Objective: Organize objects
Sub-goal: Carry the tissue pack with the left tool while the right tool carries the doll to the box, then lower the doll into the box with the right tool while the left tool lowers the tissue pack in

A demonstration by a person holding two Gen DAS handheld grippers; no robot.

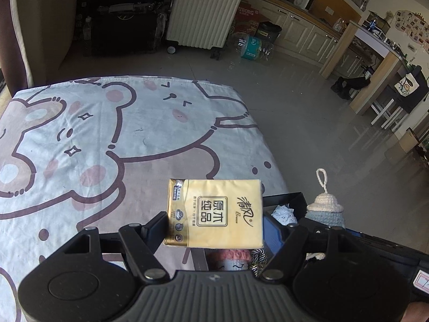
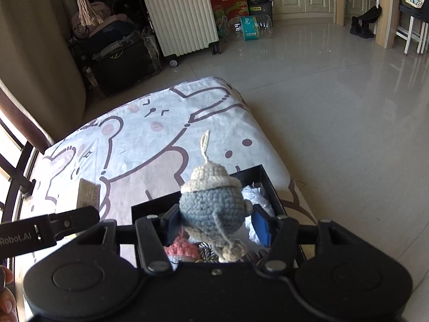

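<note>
My left gripper (image 1: pixel 214 230) is shut on a gold tissue pack (image 1: pixel 214 213) and holds it above the bed, at the left edge of a black box (image 1: pixel 284 197). My right gripper (image 2: pixel 217 226) is shut on a blue-grey crochet doll (image 2: pixel 211 204) with a cream cap and loop, held over the black box (image 2: pixel 252 173). The doll also shows in the left wrist view (image 1: pixel 324 209). The tissue pack shows edge-on in the right wrist view (image 2: pixel 88 193). Inside the box lie white lace (image 2: pixel 254 196), a pink crochet piece (image 2: pixel 182 249) and a striped item (image 2: pixel 206 252).
The bed's cartoon bear sheet (image 1: pixel 120 139) spreads left of the box. The box sits near the bed's right edge, tiled floor (image 2: pixel 335 107) beyond. A white suitcase (image 2: pixel 179 13), dark bags and a red carton stand across the room.
</note>
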